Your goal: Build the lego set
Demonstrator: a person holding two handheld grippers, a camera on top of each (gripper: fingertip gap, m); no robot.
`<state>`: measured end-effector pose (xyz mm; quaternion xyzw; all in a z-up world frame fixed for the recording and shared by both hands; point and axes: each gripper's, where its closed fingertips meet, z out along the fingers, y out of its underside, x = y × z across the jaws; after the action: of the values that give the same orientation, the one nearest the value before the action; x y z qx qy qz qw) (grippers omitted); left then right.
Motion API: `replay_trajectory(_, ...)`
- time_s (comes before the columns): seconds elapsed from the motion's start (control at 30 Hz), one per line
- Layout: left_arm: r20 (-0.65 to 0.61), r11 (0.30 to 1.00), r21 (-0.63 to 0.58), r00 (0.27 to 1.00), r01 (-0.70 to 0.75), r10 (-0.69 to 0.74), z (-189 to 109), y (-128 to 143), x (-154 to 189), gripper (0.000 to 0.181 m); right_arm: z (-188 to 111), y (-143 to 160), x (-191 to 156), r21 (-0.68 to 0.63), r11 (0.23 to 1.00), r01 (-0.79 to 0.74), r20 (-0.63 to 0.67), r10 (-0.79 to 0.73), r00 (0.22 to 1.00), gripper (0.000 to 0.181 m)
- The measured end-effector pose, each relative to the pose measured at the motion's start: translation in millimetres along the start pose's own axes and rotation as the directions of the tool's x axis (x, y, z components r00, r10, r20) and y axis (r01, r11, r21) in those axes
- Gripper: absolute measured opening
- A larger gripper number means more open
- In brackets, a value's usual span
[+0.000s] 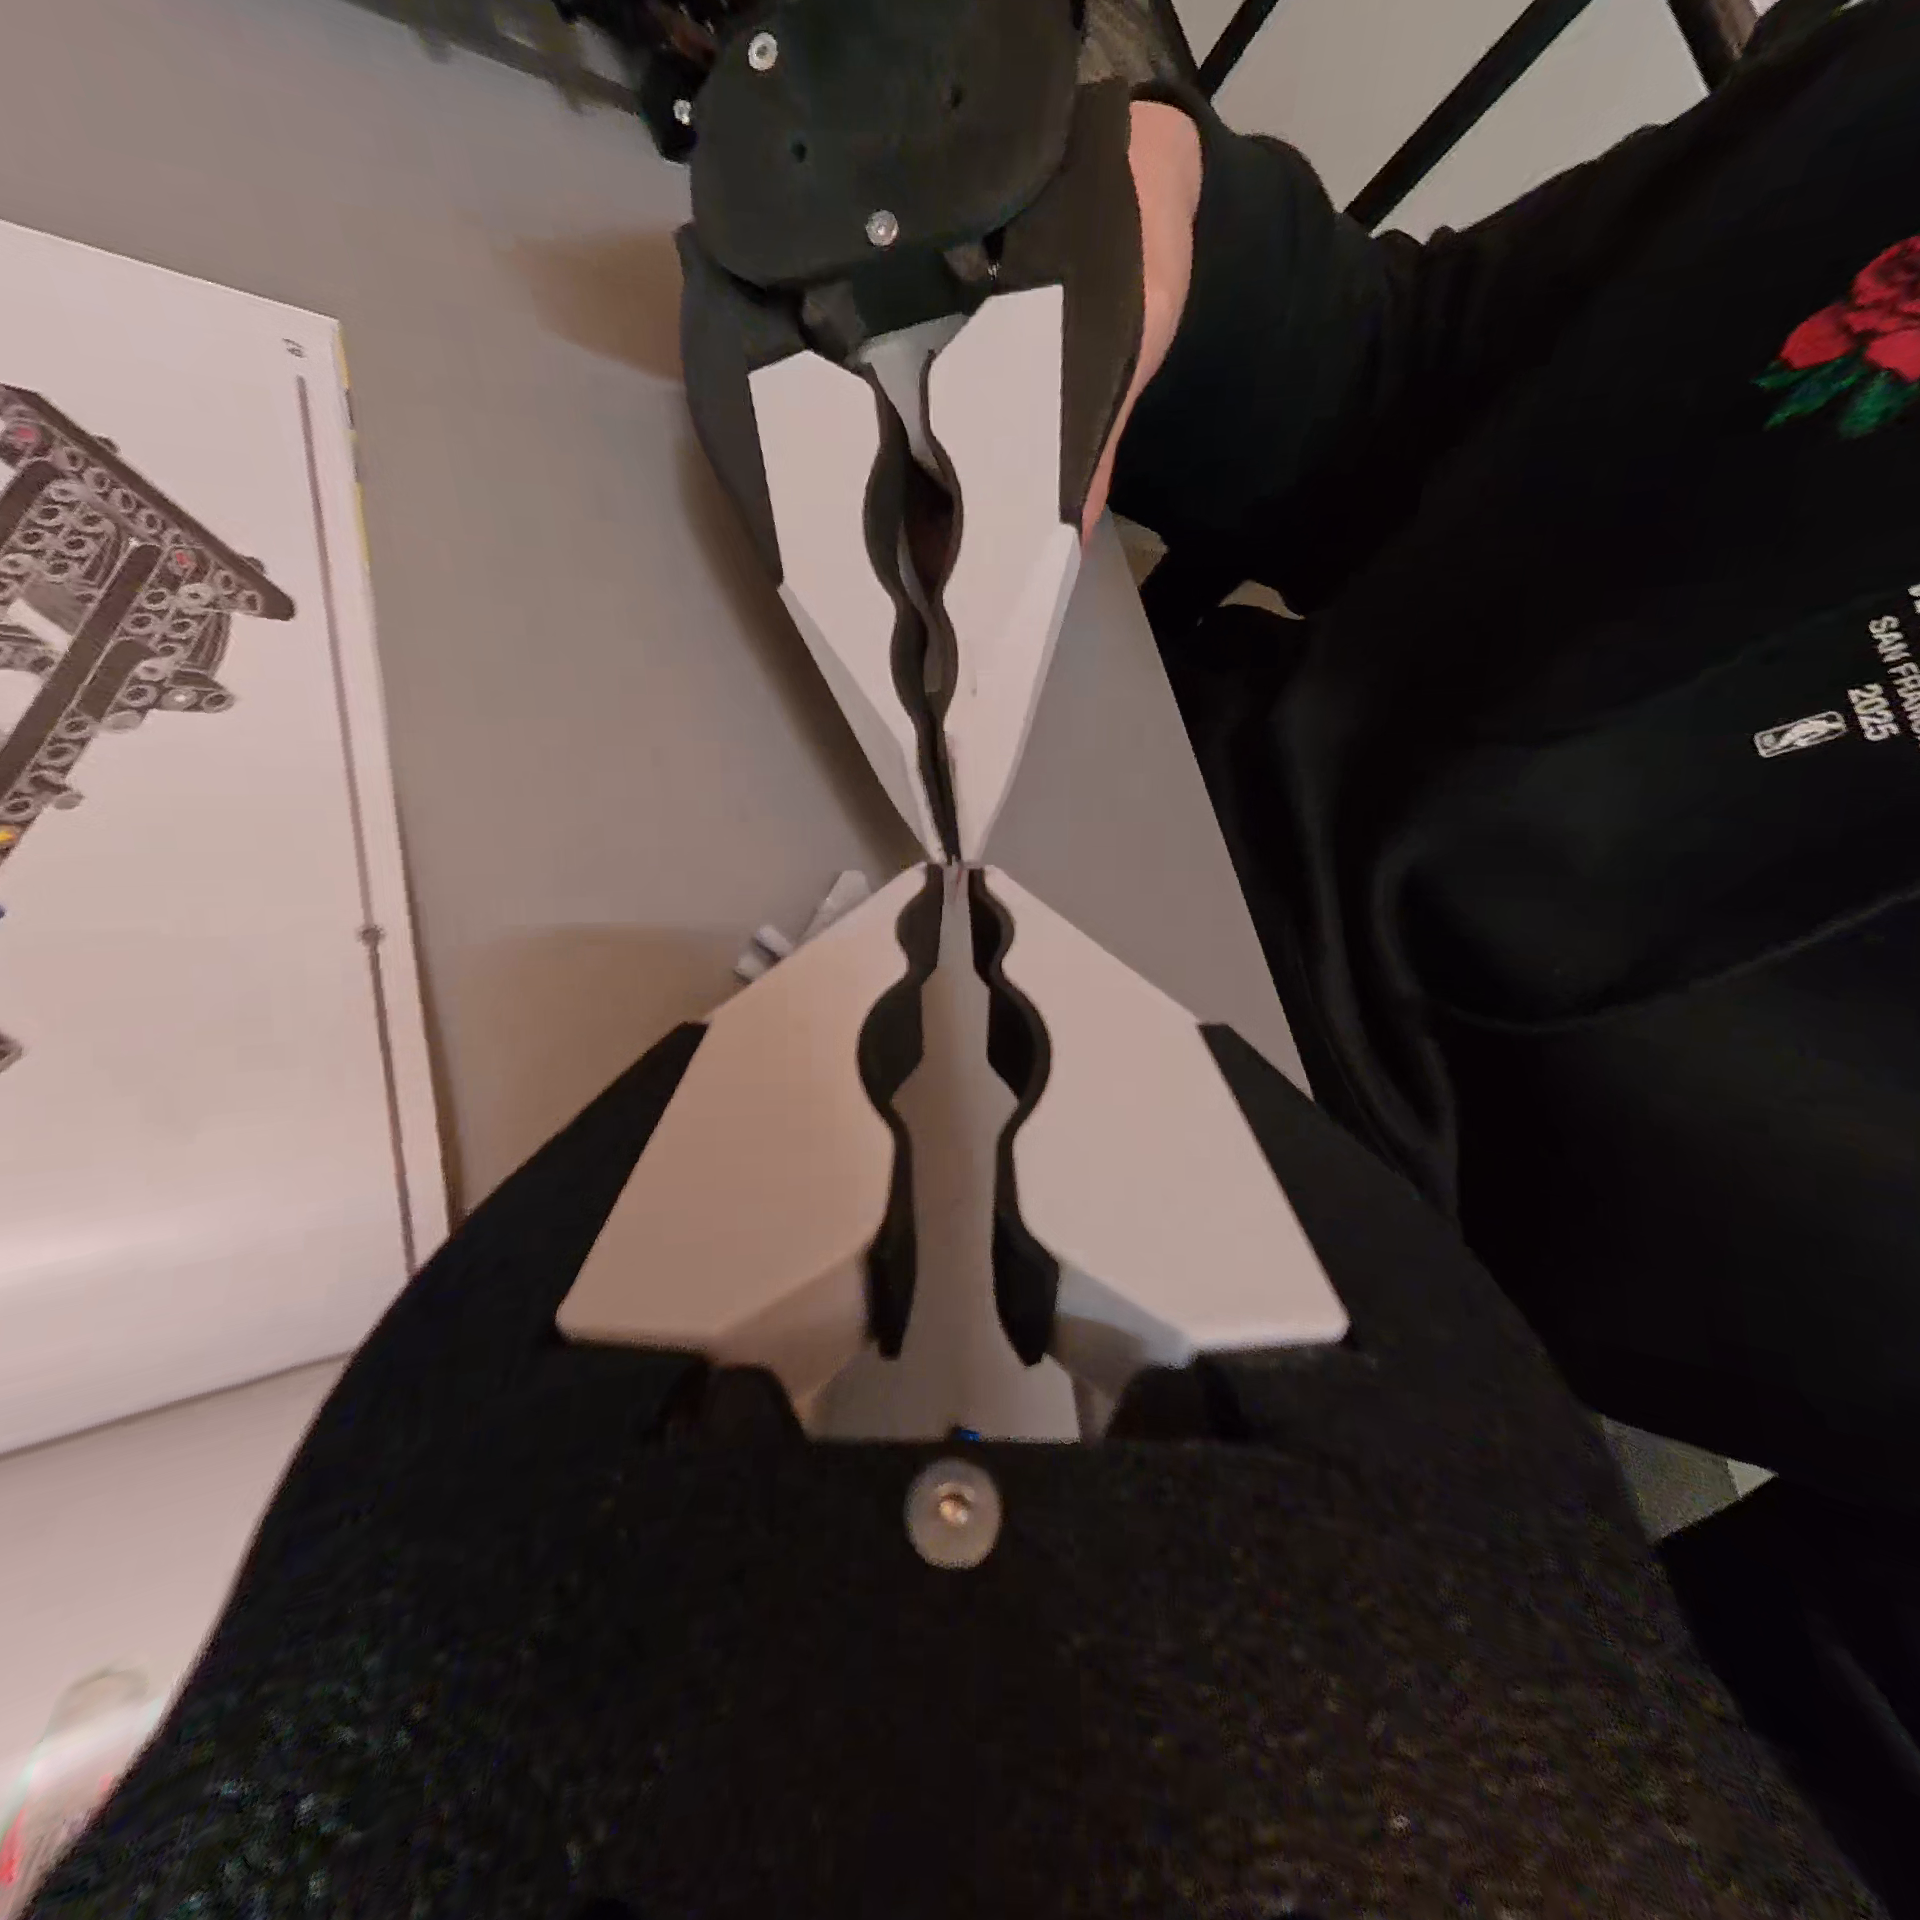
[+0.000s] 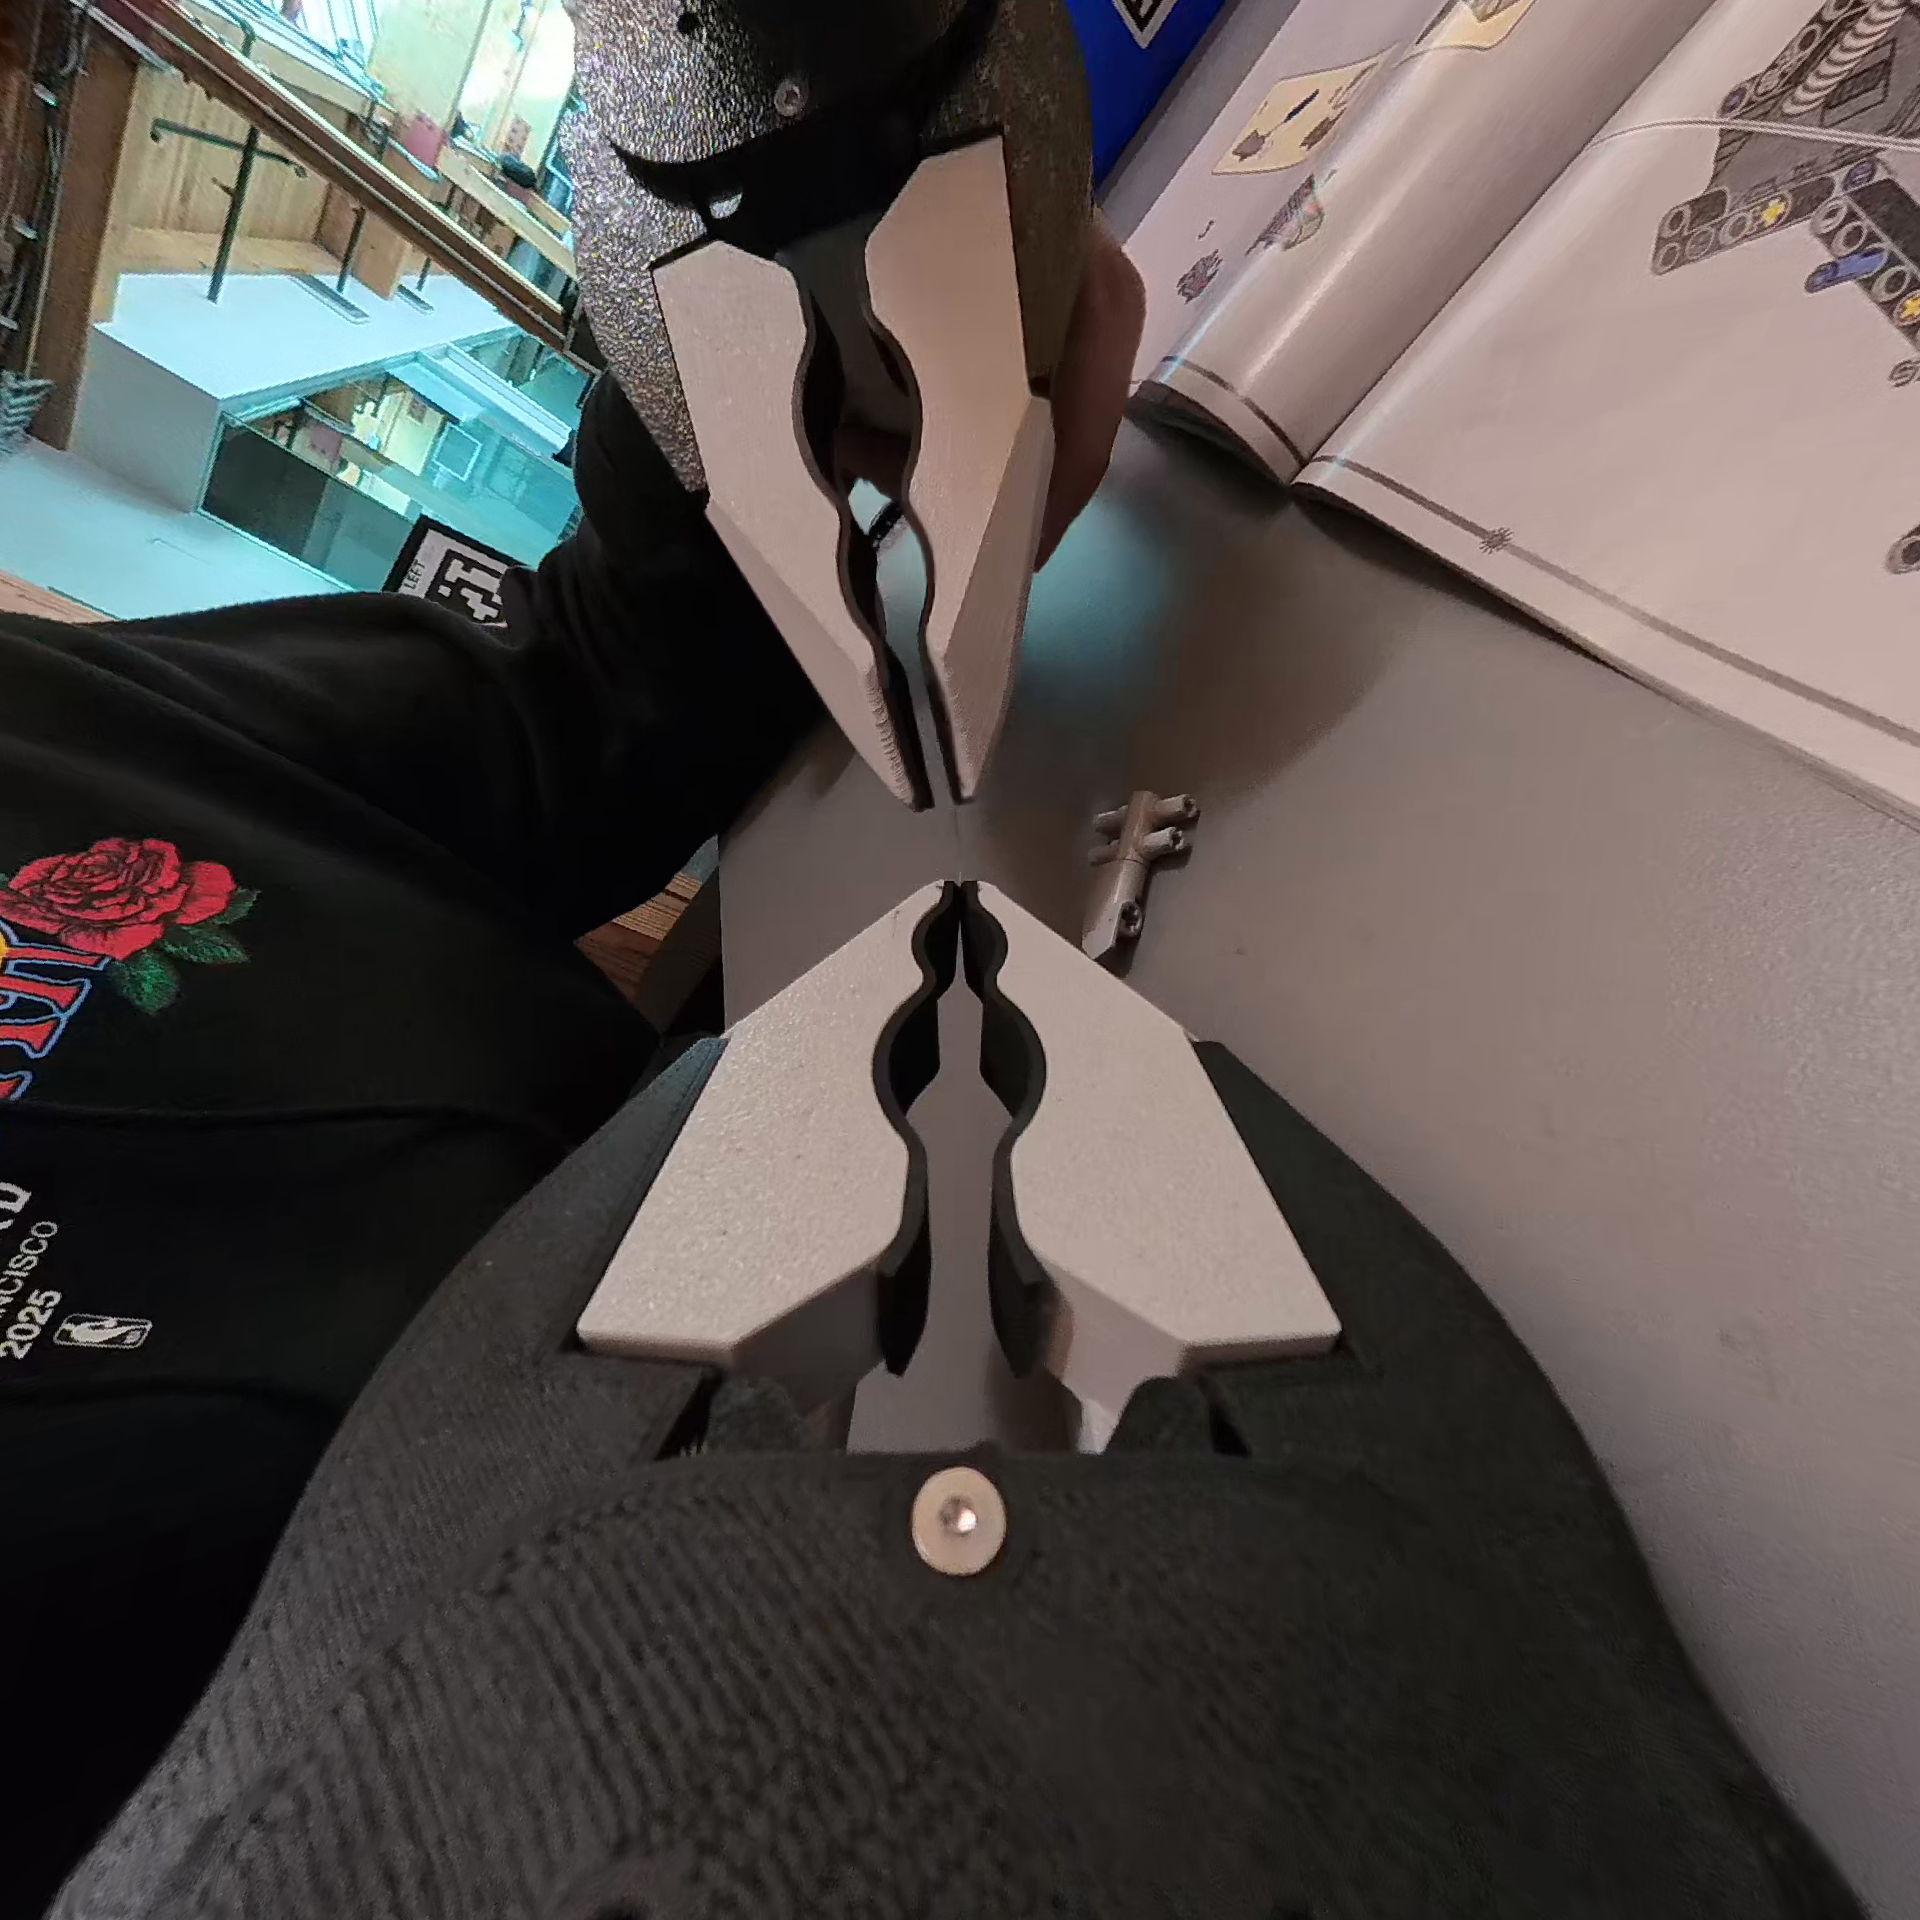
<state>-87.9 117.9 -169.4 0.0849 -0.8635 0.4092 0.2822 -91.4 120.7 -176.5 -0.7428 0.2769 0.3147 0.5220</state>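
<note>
The left tongs and the right tongs face each other tip to tip above the grey bench, each pair drawn narrow so the tips nearly meet, with only a thin slit between the wavy black pads. In the left wrist view the right tongs come down from 12 o'clock, their points almost touching the left pair's points. In the right wrist view the left tongs likewise hang from 12 o'clock, a small gap showing between the two sets of tips. Whether anything is pinched between either pair cannot be told; a faint sliver shows at the meeting point, too small to identify. A light grey lego connector piece lies on the bench just beside the tips, at about 2 o'clock from the right tongs, apart from them and not held. In the left wrist view the same piece peeks out at about 9 o'clock from the left tongs, partly hidden behind the white finger. Farther out, an open instruction booklet lies on the bench at 1 to 2 o'clock in the right view and at 9 o'clock in the left view. A person in a black sweatshirt with a rose print sits close behind the tongs.
</note>
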Motion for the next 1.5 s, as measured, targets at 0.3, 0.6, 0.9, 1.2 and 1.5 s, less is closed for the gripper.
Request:
replay_trajectory(0.3, 0.001, 1.0, -0.016, 1.0, 0.001, -0.001, 3.1, 1.9, -1.4, 0.0, 0.5, 0.5, 0.1, -0.005, 1.0, 0.001, -0.002, -0.001, 1.0, 0.0)
replay_trajectory(0.6, -0.021, 0.997, 0.063, 0.999, 0.052, -0.051, 0.9, -4.3, -2.2, 0.0, -2.1, -3.0, -0.1, 0.022, 1.0, -0.005, 0.003, 0.004, 1.0, 0.0)
replay_trajectory(0.9, -0.073, 0.974, 0.16, 0.986, 0.16, -0.15, -2.3, -0.1, -4.7, 0.0, -12.4, -10.5, 0.8, 0.11, 0.994, 0.018, -0.043, -0.014, 0.999, 0.025)
replay_trajectory(1.2, -0.1, 0.914, 0.222, 0.94, 0.34, -0.325, -2.7, 2.8, -14.3, 0.0, -18.4, 3.0, 10.4, 0.016, 0.97, 0.241, -0.341, -0.222, 0.914, 0.048)
replay_trajectory(1.5, -0.078, 0.893, 0.21, 0.917, 0.399, -0.392, 8.0, 11.2, -19.5, 0.0, -3.4, 16.6, 31.9, -0.338, 0.812, 0.476, -0.484, -0.583, 0.652, 0.039)
